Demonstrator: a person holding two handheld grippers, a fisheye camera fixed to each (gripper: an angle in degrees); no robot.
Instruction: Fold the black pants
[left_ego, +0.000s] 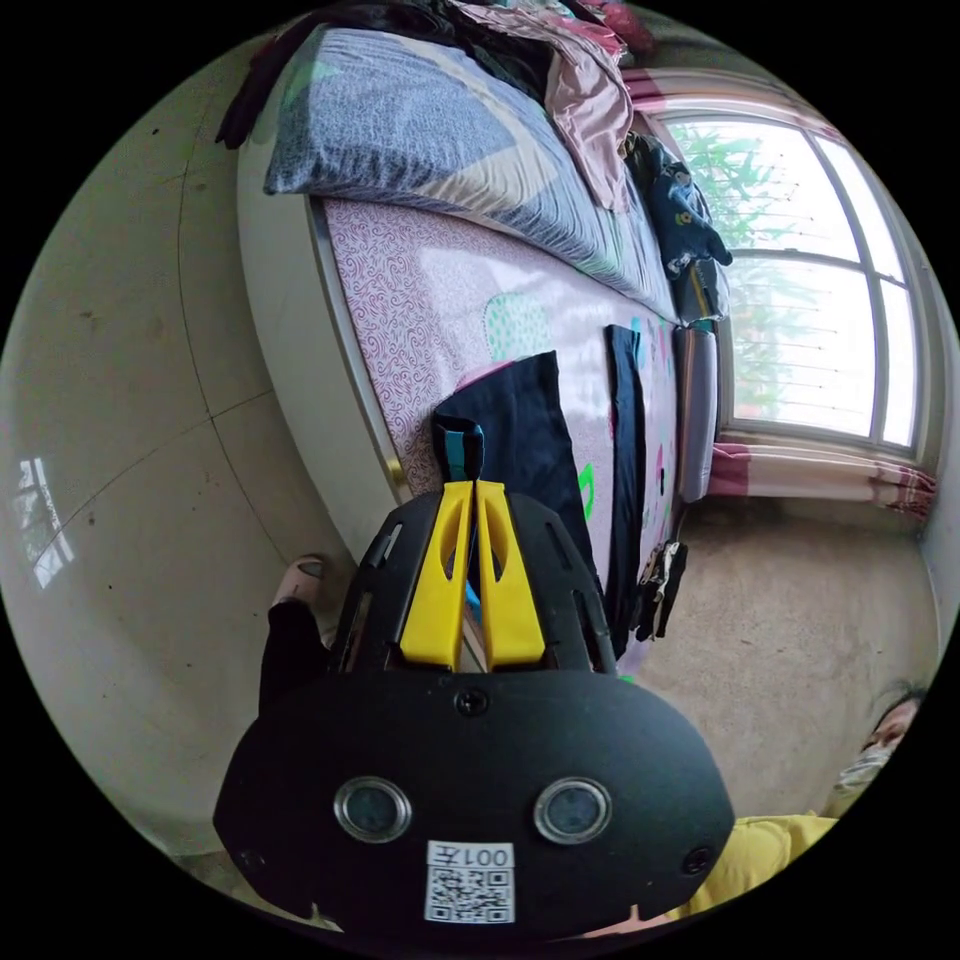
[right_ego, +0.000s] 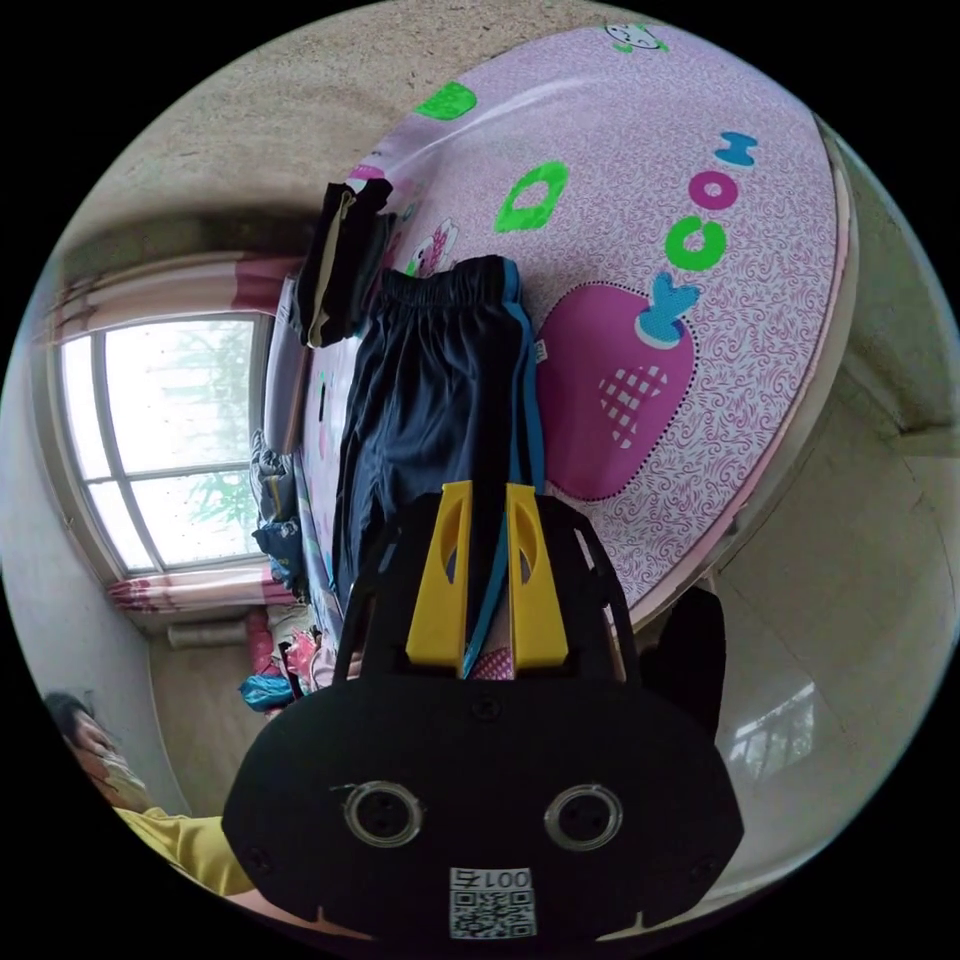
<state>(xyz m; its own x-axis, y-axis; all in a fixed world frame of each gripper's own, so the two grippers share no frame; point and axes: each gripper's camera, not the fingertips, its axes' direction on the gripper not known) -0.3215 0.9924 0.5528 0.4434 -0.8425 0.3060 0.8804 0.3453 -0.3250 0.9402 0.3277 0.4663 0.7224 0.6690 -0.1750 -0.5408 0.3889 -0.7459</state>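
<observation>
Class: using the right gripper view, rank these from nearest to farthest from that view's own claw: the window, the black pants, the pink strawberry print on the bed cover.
1. The black pants: gripped in the right claw, lying on the bed.
2. The pink strawberry print: beside the pants on the cover, toward the bed's edge.
3. The window: in the wall beyond the bed.

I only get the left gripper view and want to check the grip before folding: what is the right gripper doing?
Observer: The right gripper is shut on the black pants, at the side with the blue stripe.
Operator: Which end lies far from it?
Observer: The gathered waistband, flat on the pink bedsheet.
Operator: Anything beside the waistband?
Observer: A dark folded garment, touching its corner at the bed's edge.
</observation>
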